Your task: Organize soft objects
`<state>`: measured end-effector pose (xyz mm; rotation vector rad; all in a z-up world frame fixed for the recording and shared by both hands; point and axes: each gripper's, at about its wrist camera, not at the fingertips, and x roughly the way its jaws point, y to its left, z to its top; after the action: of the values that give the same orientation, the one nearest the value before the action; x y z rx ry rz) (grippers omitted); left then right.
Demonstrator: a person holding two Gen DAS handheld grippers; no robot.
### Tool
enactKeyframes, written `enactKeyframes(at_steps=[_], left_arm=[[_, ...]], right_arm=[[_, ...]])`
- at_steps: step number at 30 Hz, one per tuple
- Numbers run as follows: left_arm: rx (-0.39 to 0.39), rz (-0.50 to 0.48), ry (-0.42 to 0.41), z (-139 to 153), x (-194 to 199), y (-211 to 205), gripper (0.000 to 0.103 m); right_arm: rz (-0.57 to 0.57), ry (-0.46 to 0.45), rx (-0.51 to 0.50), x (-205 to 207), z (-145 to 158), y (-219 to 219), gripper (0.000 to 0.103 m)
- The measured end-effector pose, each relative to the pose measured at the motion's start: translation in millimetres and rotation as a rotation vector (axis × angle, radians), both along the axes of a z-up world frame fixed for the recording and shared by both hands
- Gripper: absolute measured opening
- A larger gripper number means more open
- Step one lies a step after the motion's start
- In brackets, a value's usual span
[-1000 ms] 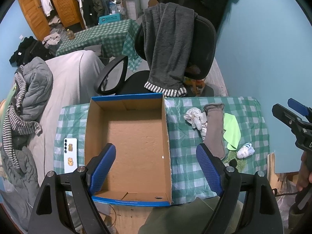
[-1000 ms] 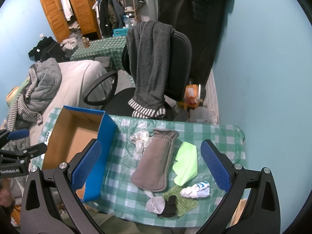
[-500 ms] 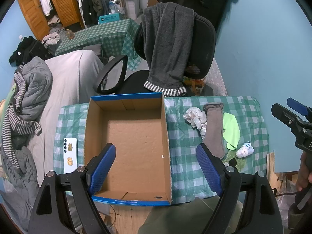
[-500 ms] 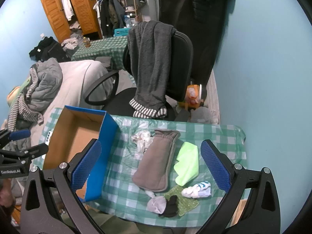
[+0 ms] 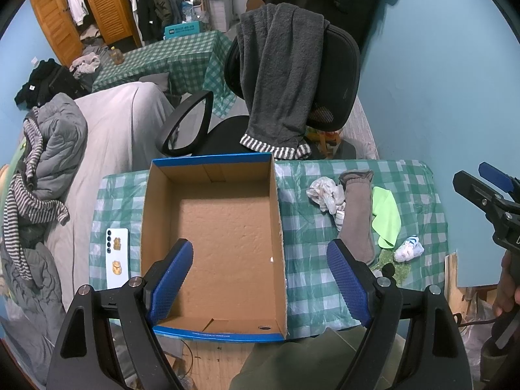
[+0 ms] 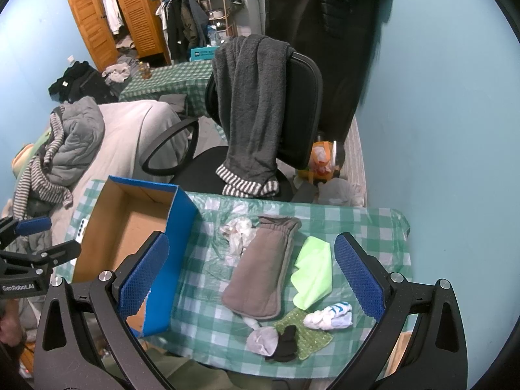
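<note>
An empty blue cardboard box (image 5: 276, 214) (image 6: 177, 227) sits on the left half of a green checked table (image 5: 312, 276) (image 6: 201, 325). Right of it lie a long grey-brown sock (image 6: 263, 273) (image 5: 356, 217), a lime cloth (image 6: 313, 273) (image 5: 386, 216), a crumpled white rag (image 6: 239, 232) (image 5: 325, 191), a white-and-blue sock ball (image 6: 330, 317) (image 5: 408, 250), a grey sock (image 6: 261, 339), a black sock (image 6: 286, 344) and a green knit cloth (image 6: 308, 334). My left gripper (image 5: 260, 279) hovers open above the box. My right gripper (image 6: 252, 276) hovers open above the socks, holding nothing.
A white phone (image 5: 117, 255) lies on the table left of the box. Behind the table stands a black office chair (image 5: 334, 81) draped with a dark grey garment (image 5: 279, 78). A bed with piled clothes (image 5: 48, 162) is at the left; a blue wall at the right.
</note>
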<state>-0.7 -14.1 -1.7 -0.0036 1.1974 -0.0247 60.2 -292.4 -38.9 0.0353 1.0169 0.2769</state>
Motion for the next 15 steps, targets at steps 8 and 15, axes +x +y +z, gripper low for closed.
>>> enactKeyframes(at_steps=[8,15], left_arm=[[-0.001,0.002,-0.001,0.0,0.3,-0.3,0.086],[0.000,-0.001,0.000,0.0,0.5,0.6,0.086]], right_arm=[[0.000,0.000,0.001,-0.1,-0.6,-0.5,0.101],[0.000,0.001,0.001,-0.8,-0.7,-1.7,0.101]])
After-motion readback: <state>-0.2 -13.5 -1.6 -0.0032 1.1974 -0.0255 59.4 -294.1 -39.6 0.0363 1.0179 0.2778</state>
